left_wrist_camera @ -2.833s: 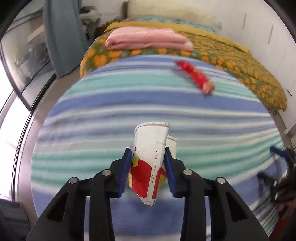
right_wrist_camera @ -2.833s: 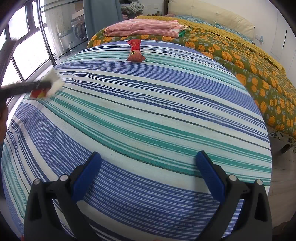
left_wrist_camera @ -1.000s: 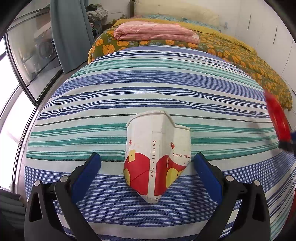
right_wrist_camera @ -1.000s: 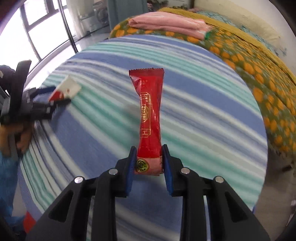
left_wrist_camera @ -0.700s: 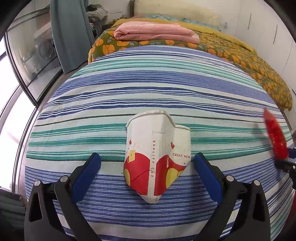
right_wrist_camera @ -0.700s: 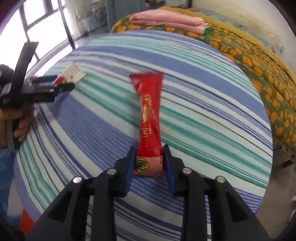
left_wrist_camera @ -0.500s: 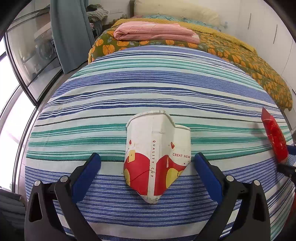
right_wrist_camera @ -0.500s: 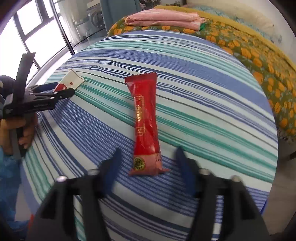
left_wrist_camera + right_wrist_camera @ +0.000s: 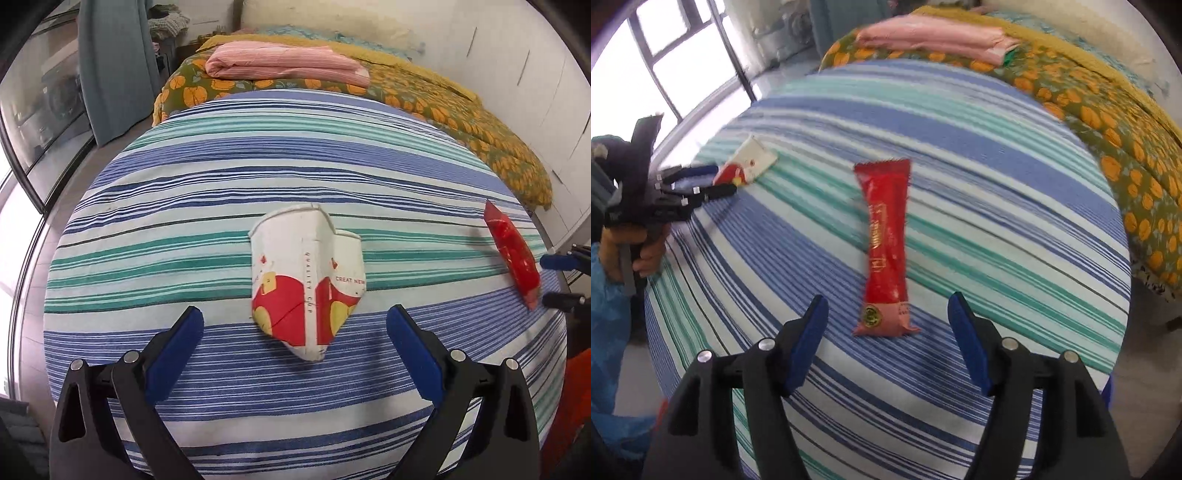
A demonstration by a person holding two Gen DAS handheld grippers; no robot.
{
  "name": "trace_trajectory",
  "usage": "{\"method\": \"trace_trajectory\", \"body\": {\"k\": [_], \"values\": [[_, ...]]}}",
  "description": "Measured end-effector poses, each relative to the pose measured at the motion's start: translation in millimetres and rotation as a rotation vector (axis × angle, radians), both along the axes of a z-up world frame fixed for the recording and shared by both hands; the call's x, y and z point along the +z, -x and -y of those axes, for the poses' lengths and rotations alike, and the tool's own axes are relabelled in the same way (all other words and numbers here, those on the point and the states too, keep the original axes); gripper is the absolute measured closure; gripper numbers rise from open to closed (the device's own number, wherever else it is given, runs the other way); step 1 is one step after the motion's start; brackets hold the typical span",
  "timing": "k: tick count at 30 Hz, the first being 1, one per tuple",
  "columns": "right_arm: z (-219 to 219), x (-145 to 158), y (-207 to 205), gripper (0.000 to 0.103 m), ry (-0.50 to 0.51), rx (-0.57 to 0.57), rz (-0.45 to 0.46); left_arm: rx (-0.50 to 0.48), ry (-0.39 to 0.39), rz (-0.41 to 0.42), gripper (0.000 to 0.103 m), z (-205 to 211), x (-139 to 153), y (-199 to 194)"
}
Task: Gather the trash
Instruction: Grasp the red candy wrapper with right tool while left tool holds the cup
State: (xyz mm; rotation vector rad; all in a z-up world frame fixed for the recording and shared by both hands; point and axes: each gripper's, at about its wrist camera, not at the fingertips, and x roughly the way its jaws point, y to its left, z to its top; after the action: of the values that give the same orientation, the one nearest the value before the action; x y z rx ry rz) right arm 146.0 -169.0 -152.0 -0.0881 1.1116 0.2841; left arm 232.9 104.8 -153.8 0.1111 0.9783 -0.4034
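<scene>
Both pieces of trash lie flat on the striped counter (image 9: 221,369): the crushed paper cup (image 9: 306,277) between the spread left claw (image 9: 295,332), the red wrapper (image 9: 886,247) between the spread right claw (image 9: 886,325) (neither pinched), apparently gathered near the edge.

One crushed paper cup (image 9: 306,280), one red wrapper (image 9: 886,251), and one folded pink blanket (image 9: 288,66).
</scene>
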Motion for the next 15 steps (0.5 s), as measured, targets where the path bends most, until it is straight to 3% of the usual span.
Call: {"method": "trace_trajectory", "body": {"k": [11,14,15], "values": [[-10.6,-2.7,-30.3,0.053,-0.004,-0.028,-0.054,0.037,-0.029,-0.026,0.028,6.8,3.2,-12.2],[-10.7,-4.5,-33.2,0.082,-0.002,-0.045,-0.067,0.024,-0.065,-0.022,0.032,13.3,2.9,-7.2],[-9.3,-3.4,-32.7,0.086,-0.009,-0.052,-0.064,0.02,-0.079,-0.018,0.033,15.9,2.9,-5.8]]}}
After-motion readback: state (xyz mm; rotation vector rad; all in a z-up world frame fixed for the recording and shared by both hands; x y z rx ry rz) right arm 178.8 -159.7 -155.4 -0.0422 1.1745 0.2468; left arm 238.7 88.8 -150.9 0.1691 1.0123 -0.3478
